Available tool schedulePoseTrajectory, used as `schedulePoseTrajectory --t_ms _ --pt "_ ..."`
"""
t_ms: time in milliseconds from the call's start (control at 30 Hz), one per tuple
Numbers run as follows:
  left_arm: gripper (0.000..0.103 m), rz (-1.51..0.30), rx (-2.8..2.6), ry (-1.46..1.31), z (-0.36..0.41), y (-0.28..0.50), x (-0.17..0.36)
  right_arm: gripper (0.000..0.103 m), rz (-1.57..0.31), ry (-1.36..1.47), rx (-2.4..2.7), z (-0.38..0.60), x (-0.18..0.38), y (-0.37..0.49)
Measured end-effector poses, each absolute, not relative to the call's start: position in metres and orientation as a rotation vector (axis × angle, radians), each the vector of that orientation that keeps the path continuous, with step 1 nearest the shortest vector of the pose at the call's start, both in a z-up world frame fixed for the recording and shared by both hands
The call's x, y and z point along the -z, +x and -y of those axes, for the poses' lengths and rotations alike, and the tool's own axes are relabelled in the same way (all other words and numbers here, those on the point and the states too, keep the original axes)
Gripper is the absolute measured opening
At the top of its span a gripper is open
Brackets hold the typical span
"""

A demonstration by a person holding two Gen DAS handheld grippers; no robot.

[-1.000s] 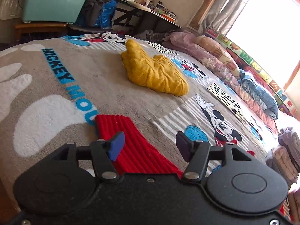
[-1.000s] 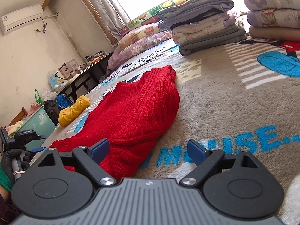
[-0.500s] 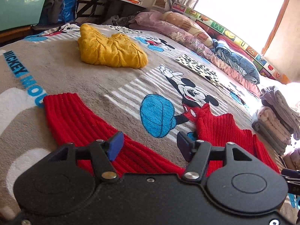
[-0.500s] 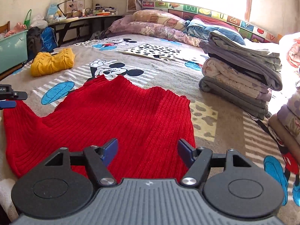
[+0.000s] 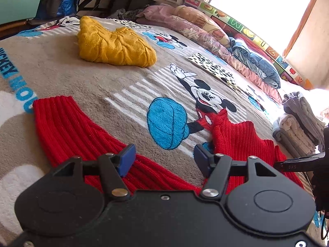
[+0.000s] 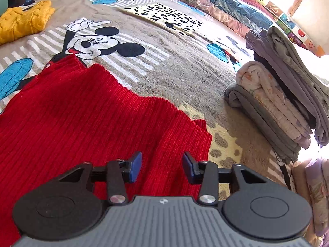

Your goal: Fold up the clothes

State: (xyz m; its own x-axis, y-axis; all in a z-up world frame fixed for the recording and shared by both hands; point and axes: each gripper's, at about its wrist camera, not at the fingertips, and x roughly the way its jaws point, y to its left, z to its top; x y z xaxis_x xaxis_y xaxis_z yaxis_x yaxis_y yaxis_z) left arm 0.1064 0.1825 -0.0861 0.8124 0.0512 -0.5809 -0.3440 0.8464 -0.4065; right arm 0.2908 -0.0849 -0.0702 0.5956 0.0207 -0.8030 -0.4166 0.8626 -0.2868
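Sunlight from a bright window point(image 5: 259, 6) falls across a wide bed covered by a grey cartoon-mouse blanket point(image 5: 115, 78). Along its far edge runs a row of pillows and rolled quilts point(image 5: 207, 33), with an alphabet-print panel point(image 5: 244, 30) behind them. Spread flat on the blanket is a red ribbed sweater point(image 6: 82, 111); in the left wrist view one sleeve point(image 5: 59, 119) reaches out to the left while the body rises on the right. A stack of folded clothes point(image 6: 281, 94) sits on the bed just right of the sweater, apart from it. Farther back lies a crumpled yellow cable-knit sweater point(image 5: 113, 43), well apart from the red one.

The right gripper point(image 6: 162, 167) hangs over the sweater's lower right corner; its jaws have just been closing and now stand partly spread, with red knit seen below the gap but neither blue pad pressing on it. The left gripper point(image 5: 164, 158) stands half spread above the sweater's near edge, nothing pinched between its blue pads point(image 5: 127, 158).
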Motion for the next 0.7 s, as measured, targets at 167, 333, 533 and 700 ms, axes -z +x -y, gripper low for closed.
schedulePoseTrajectory --t_ms 167,333,533,700 --pt "0.062 -0.589 -0.227 -0.543 -0.187 0.107 0.087 0.036 -0.943 -0.489 -0.23 0.084 0.075 0.311" --pt "0.062 -0.589 -0.226 -0.54 -0.187 0.107 0.086 0.035 -0.969 -0.42 -0.231 0.092 0.077 0.318" --pt "0.062 -0.588 -0.235 -0.543 -0.189 0.106 0.087 0.011 -0.919 -0.268 -0.242 0.118 0.059 0.308" --pt "0.062 -0.583 -0.24 -0.539 -0.188 0.105 0.086 0.01 -0.821 -0.009 -0.275 0.166 0.029 0.283"
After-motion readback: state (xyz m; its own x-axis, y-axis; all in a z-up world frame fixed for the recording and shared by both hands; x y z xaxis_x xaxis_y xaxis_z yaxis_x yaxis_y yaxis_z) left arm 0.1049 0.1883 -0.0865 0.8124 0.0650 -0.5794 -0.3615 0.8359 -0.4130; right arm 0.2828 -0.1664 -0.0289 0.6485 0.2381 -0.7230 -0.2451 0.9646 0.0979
